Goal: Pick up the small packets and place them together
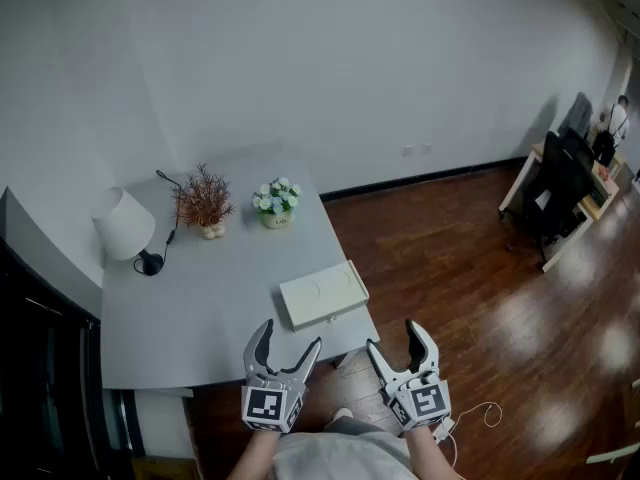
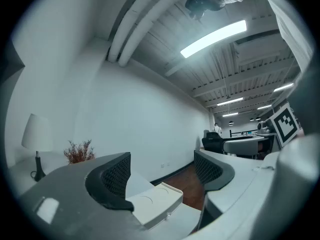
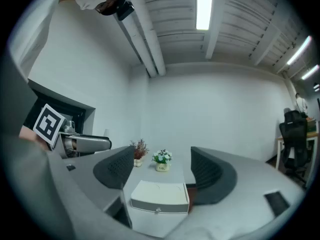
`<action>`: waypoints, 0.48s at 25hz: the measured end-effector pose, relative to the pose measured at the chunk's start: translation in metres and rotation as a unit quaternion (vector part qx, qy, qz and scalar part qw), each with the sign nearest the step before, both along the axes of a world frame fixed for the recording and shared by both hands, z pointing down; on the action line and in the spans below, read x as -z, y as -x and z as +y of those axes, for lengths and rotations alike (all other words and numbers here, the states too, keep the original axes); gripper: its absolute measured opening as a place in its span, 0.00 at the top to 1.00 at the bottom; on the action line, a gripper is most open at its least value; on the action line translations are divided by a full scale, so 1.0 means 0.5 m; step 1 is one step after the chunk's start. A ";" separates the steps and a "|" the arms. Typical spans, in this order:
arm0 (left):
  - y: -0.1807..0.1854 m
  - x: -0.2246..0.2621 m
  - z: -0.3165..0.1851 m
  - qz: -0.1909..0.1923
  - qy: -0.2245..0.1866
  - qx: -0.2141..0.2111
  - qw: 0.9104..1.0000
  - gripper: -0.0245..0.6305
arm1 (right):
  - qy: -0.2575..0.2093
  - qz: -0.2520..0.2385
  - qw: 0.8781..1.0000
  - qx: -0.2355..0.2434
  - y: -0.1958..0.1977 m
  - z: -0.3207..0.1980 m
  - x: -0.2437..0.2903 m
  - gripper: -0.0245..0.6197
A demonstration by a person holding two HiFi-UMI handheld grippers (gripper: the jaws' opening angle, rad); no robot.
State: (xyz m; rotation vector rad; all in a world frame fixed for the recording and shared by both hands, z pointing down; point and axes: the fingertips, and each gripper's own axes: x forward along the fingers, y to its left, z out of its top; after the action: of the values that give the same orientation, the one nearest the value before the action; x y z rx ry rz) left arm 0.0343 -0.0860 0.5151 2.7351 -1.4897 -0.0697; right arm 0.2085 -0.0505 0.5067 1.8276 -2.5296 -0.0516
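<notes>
Cool, dim pictures; ceiling strip lights [image 2: 214,38] glare, fisheye edges darken.

The bench [image 1: 190,318] has a smooth, matt grey top. The box [image 1: 322,294] on it looks like matt off-white plastic, and its smooth lid has two faint pressed rings. The floor [image 1: 450,258] is dark wood in planks, glossy enough to throw back pale patches of light. The lamp shade [image 1: 122,224] is plain matt white. The left claw [image 1: 290,336] and right claw [image 1: 392,336] have matt light grey plastic shells. Their pads [image 2: 117,176] are black with a fine dotted texture. The wall [image 1: 350,68] is flat, matt white.
</notes>
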 end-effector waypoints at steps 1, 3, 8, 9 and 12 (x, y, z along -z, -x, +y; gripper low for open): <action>-0.006 0.000 -0.011 -0.003 0.003 0.001 1.000 0.38 | 0.009 -0.002 1.000 0.003 -0.006 -0.010 -0.008 0.41; -0.016 0.002 -0.027 -0.008 0.008 0.004 1.000 0.38 | 0.025 -0.007 1.000 0.011 -0.016 -0.028 -0.023 0.41; -0.019 0.021 -0.035 -0.020 0.003 0.015 1.000 0.38 | 0.062 0.000 0.997 0.040 -0.008 -0.063 -0.069 0.42; -0.018 0.022 -0.033 -0.019 0.004 0.015 1.000 0.38 | 0.071 0.004 0.996 0.046 -0.002 -0.066 -0.085 0.43; -0.002 0.016 -0.034 -0.019 0.010 0.015 1.000 0.38 | 0.107 0.010 0.993 0.054 0.023 -0.079 -0.154 0.43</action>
State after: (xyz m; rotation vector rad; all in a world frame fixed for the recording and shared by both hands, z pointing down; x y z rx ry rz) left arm 0.0354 -0.1029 0.5070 2.7137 -1.5319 -0.0033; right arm 0.1972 -0.0898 0.5838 1.6049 -2.5049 0.1924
